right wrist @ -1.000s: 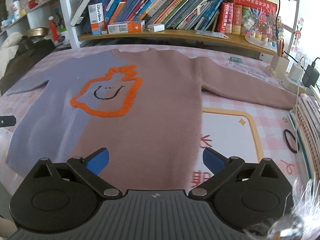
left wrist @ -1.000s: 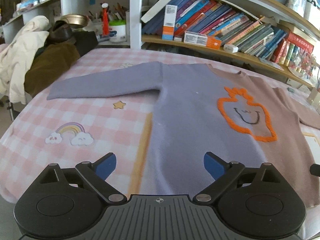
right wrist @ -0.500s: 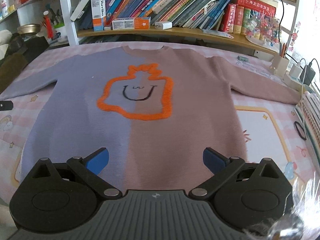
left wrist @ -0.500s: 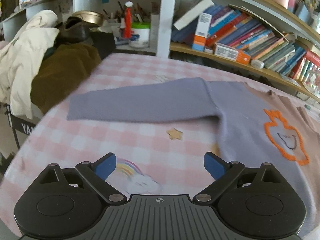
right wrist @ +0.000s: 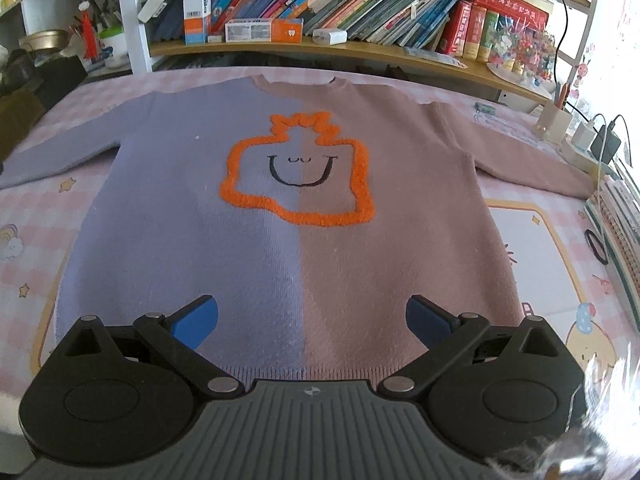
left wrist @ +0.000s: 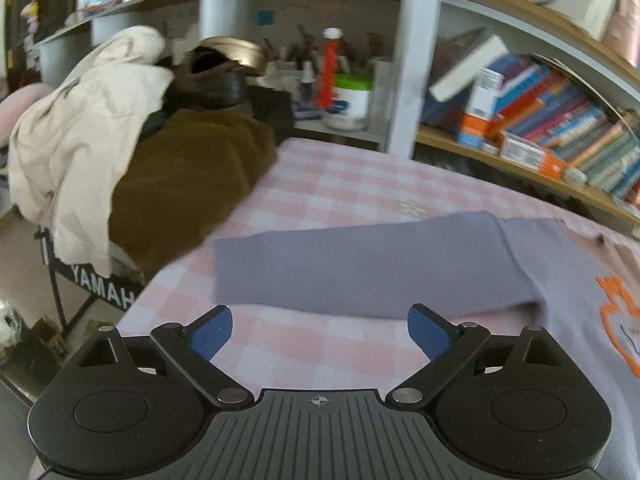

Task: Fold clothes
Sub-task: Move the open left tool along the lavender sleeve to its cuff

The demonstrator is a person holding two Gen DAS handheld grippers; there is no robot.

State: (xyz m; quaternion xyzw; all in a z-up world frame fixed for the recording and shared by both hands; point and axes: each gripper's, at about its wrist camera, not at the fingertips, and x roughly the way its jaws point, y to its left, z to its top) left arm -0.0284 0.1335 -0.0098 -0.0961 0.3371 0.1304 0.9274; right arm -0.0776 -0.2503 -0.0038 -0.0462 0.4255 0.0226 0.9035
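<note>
We see a fuzzy knit sweater point(right wrist: 288, 216), half lavender, half dusty pink, lying flat and face up on the pink checked tablecloth point(right wrist: 28, 264), sleeves stretched out sideways. A raised orange outline point(right wrist: 298, 172) frames a thin black smile on its chest. Our left gripper point(left wrist: 318, 332) hovers spread before the lavender sleeve point(left wrist: 360, 268); our right gripper point(right wrist: 312, 320) is spread above the ribbed hem.

Left tongs point(left wrist: 319, 334) spread wide, holding nothing, right tongs point(right wrist: 311, 320) spread wide, likewise holding nothing
</note>
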